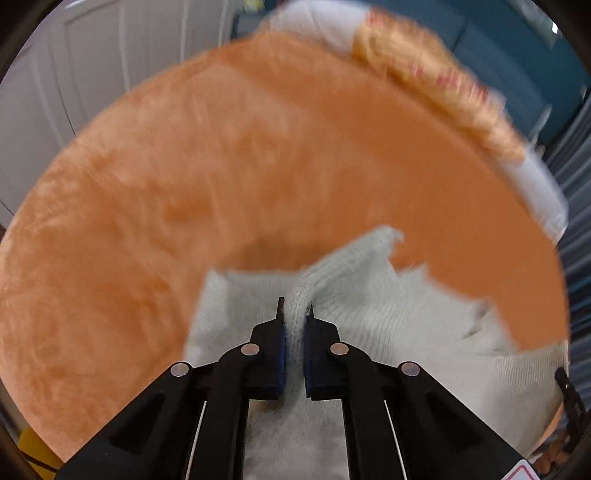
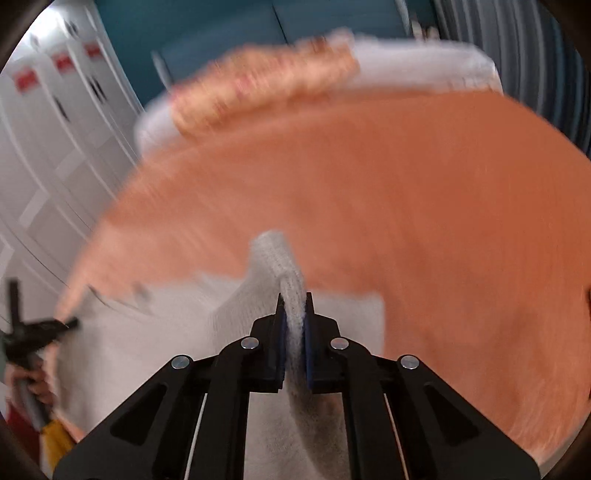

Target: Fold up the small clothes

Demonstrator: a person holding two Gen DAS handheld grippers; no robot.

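A pale grey-white knitted garment (image 1: 369,314) lies over an orange fuzzy surface (image 1: 221,184). My left gripper (image 1: 294,308) is shut on a ribbed fold of the garment. In the right wrist view the same garment (image 2: 147,350) spreads to the left, and my right gripper (image 2: 294,301) is shut on another ribbed edge of it. The left gripper (image 2: 44,326) shows at the far left of the right wrist view, at the garment's other side. Both views are blurred by motion.
The orange surface (image 2: 443,221) fills most of both views. At its far edge lie a folded white cloth (image 1: 314,22) and an orange-patterned cloth (image 1: 424,77). White cabinet doors (image 2: 55,129) stand to the left, a teal wall (image 2: 221,26) behind.
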